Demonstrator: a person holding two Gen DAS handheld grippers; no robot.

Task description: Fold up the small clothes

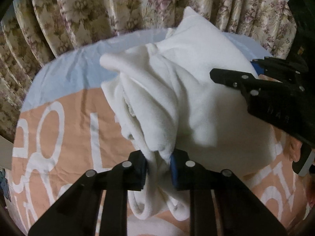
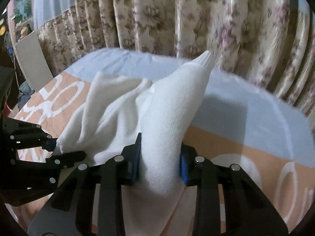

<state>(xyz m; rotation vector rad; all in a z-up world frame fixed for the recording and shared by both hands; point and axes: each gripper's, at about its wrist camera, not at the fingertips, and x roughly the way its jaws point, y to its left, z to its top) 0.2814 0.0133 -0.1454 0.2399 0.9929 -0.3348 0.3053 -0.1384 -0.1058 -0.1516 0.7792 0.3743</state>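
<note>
Holding the small white fleecy knit garment (image 1: 177, 98) above the peach-and-blue printed bedsheet (image 1: 65, 129): my left gripper (image 1: 158, 169) pinches a bunched edge, right gripper (image 2: 160, 163) pinches another. Soft, light, floppy; I'd judge edge grips best.

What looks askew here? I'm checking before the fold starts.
The white fleece garment is bunched and twisted, not flat, on the peach-and-blue lettered bedsheet. Left claw and right claw each pinch a gathered wad.
</note>
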